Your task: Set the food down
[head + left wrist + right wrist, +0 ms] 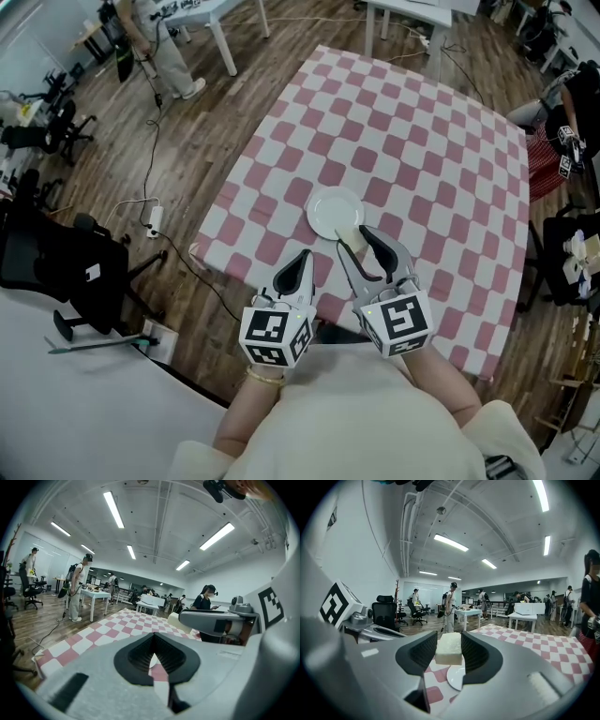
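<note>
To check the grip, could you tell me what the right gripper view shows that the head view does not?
Only the right gripper view shows the right gripper's fingers pressing both sides of the pale food block. Only the head view shows the whole round plate and the checked cloth's edges. Both show the plate on the cloth.

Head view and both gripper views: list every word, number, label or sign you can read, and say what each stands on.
No readable words or numbers in any view.
Left gripper and right gripper: cubes carry square black-and-white markers, not letters.
White tag on the black chair: too small to read.
</note>
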Tool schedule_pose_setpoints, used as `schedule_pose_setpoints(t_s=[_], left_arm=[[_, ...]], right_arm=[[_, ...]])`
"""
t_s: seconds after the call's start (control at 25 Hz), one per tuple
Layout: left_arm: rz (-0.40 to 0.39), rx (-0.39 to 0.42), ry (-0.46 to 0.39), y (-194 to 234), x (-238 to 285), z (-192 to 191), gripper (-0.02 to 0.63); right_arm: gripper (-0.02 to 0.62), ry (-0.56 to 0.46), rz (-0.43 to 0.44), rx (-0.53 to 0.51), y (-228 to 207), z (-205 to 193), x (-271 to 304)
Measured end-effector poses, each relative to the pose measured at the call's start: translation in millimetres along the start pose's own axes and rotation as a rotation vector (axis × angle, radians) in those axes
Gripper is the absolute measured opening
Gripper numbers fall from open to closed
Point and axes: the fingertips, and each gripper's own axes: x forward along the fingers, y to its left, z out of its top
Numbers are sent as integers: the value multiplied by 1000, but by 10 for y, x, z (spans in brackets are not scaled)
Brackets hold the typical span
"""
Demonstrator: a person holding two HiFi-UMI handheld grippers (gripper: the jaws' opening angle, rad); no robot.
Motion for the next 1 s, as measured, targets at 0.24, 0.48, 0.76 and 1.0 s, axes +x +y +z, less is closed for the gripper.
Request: schedule_pose_setpoints(t_s=[0.24, 0.48, 0.76, 1.0], left_arm=[[33, -13, 15, 120, 102, -56, 0], [38, -24, 36, 229, 239, -94, 0], [12, -22, 64, 436, 490, -110, 0], [-18, -26, 102, 560, 707, -156, 0]], right_arm=[[169, 18, 17, 8, -66, -102, 160], [169, 48, 15, 12, -163, -216, 345], [169, 93, -13, 26, -296, -396, 624], [169, 150, -39, 36, -446, -608, 850]])
